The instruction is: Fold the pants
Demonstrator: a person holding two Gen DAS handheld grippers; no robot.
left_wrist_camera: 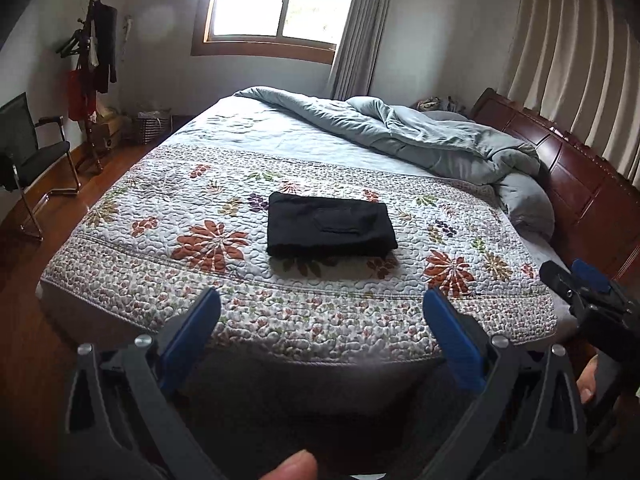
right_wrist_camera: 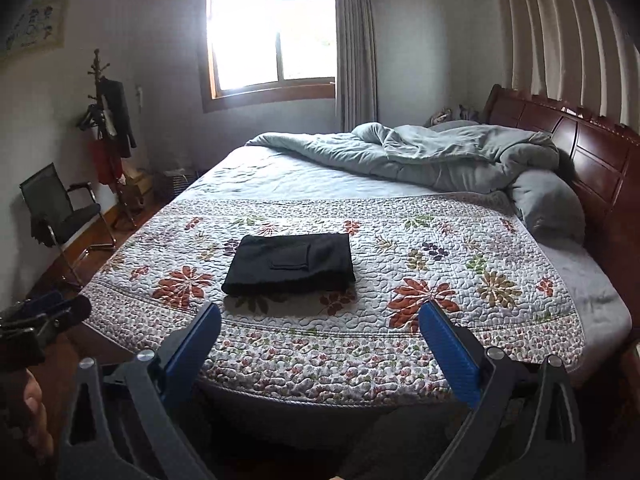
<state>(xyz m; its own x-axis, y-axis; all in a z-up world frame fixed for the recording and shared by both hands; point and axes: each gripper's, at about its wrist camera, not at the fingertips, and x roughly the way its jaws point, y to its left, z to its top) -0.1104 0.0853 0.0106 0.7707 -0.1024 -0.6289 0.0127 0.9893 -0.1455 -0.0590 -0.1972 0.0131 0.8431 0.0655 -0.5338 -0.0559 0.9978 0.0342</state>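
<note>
Black pants point(left_wrist_camera: 330, 226) folded into a compact rectangle, pocket patch facing up, flat on the floral quilt point(left_wrist_camera: 160, 264) of the bed point(right_wrist_camera: 600, 312); ahead of and beyond both sets of jaws, well apart from them, touched by neither; left gripper point(left_wrist_camera: 322, 308) back at the near edge of the bed, jaws spread wide with nothing between them, pants roughly centred in the gap but farther up the quilt; right gripper point(right_wrist_camera: 320, 322) likewise at the near edge, jaws wide apart and holding nothing, pants ahead and slightly toward the left finger point(right_wrist_camera: 196, 344); rumpled grey duvet point(left_wrist_camera: 420, 136) heaped at the far right beside the dark wooden headboard point(right_wrist_camera: 580, 148); black chair point(left_wrist_camera: 28, 152) and coat stand point(right_wrist_camera: 110, 120) off to the left beneath the bright window point(left_wrist_camera: 280, 0).
</note>
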